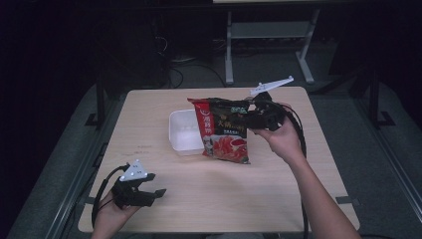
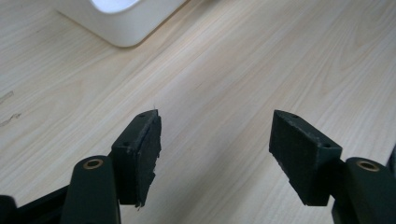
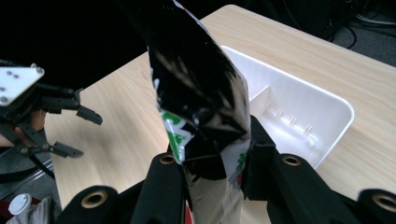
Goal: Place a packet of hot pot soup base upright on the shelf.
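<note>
snack bag [image 1: 225,130] clamped in right gripper [image 1: 255,117]

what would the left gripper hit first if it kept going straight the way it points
Probably the bare table, since the open left gripper angles down at it; the white container sits farther ahead, off to one side.

A white tray [image 1: 185,133] sits directly on the light wooden table [image 1: 214,194].

Dim room, dark surroundings; table [image 1: 209,199] evenly lit, glare on the packet [image 3: 201,88].
</note>
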Demonstrator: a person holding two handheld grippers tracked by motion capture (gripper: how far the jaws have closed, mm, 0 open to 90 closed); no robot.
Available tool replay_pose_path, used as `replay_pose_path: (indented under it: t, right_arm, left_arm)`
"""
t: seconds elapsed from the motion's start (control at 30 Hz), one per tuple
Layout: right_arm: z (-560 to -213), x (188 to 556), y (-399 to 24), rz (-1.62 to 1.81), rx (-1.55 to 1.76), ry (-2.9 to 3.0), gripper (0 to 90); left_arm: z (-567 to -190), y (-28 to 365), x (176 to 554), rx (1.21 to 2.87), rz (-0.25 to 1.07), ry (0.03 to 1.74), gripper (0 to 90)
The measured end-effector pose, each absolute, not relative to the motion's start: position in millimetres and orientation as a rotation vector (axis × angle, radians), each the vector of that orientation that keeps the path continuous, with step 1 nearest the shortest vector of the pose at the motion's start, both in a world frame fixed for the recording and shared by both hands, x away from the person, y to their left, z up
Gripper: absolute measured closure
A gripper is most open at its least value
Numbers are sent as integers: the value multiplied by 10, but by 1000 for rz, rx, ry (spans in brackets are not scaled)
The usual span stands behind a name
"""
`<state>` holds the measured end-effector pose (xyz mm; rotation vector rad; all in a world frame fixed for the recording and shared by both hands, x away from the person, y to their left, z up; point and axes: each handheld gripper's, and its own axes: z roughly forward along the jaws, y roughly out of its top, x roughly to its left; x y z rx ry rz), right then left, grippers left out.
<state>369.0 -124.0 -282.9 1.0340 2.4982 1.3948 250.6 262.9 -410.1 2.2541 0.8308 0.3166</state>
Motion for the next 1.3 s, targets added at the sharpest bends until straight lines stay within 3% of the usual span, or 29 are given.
replay_pose_path:
  t: [1.3]
  right_arm:
    - [-2787, 4370, -1097, 1365, 1209, 2272, 734]
  left_arm:
    - [-4137, 2653, 2522, 2254, 304, 838, 311]
